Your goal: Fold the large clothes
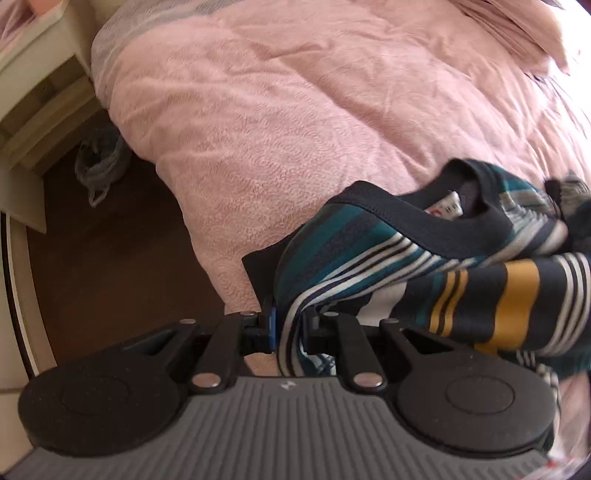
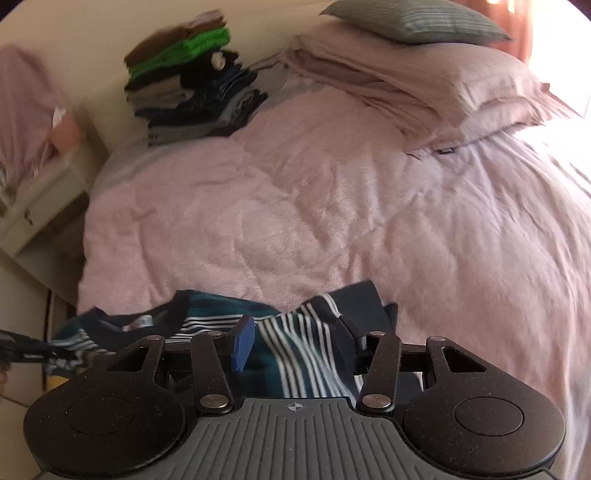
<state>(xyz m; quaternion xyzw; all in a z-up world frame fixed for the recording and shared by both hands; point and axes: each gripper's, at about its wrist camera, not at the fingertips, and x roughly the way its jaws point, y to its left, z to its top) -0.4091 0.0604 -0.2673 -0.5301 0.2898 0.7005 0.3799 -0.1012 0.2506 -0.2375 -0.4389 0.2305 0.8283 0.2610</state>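
Note:
A shirt striped in navy, teal, white and mustard (image 1: pixel 388 251) lies bunched at the near edge of the pink bed. Its collar with a white label faces up. My left gripper (image 1: pixel 290 325) is shut on a fold of its fabric, which runs down between the blue pads. In the right wrist view the same striped shirt (image 2: pixel 303 354) passes between the fingers of my right gripper (image 2: pixel 295 343). Those jaws stand apart. The blue face of the left pad (image 2: pixel 243 343) shows bare beside the cloth, and a dark sleeve covers the right finger.
The pink blanket (image 2: pixel 332 203) covers the whole bed. A tall stack of folded clothes (image 2: pixel 192 85) sits at the far left corner, with pink pillows (image 2: pixel 424 81) and a grey one (image 2: pixel 417 18) behind. A cream nightstand (image 1: pixel 33 92) and a plastic bag (image 1: pixel 98 162) stand on the brown floor.

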